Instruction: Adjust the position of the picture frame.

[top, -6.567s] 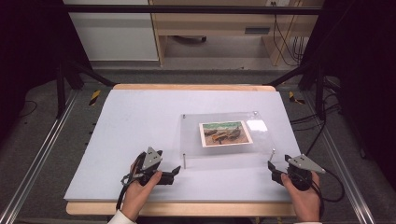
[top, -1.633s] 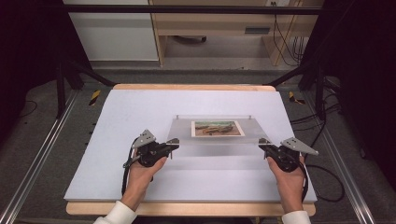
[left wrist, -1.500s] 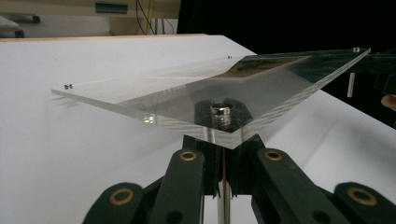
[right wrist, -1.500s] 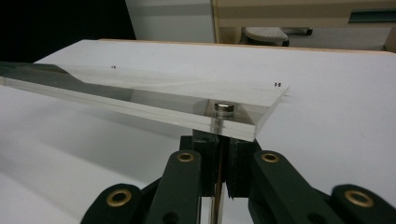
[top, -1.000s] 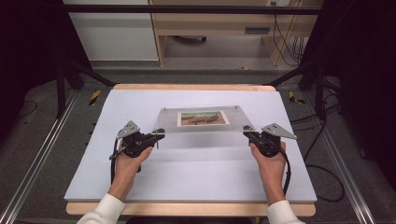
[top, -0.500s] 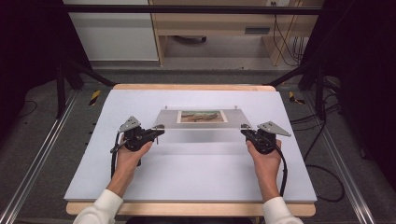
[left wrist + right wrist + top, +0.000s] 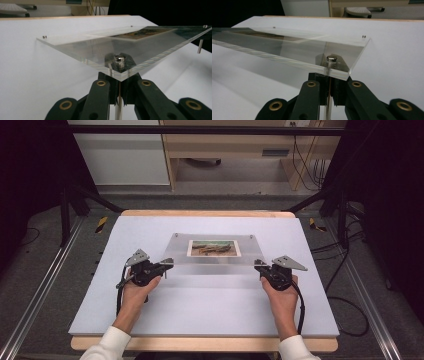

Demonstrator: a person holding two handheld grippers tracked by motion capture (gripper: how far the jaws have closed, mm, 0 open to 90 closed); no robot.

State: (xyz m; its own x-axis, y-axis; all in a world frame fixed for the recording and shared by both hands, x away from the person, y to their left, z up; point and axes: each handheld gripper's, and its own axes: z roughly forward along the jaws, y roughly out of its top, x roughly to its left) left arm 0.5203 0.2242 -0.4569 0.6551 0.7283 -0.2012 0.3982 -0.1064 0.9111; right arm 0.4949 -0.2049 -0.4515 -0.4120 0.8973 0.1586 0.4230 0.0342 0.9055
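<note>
Above the middle of the white table (image 7: 210,310) we see a clear acrylic frame (image 7: 212,262) held up off the surface, its near edge toward six o'clock raised and level between our two hands. Sandwiched inside it, toward twelve o'clock, sits a landscape photo (image 7: 213,248); we can read no writing or brand on it. At nine o'clock the left gripper (image 7: 167,264) has its jaws closed on the metal standoff post (image 7: 119,62) under the near left corner. At three o'clock the right gripper (image 7: 258,265) is clamped the same way on the corner post (image 7: 331,61) there.
</note>
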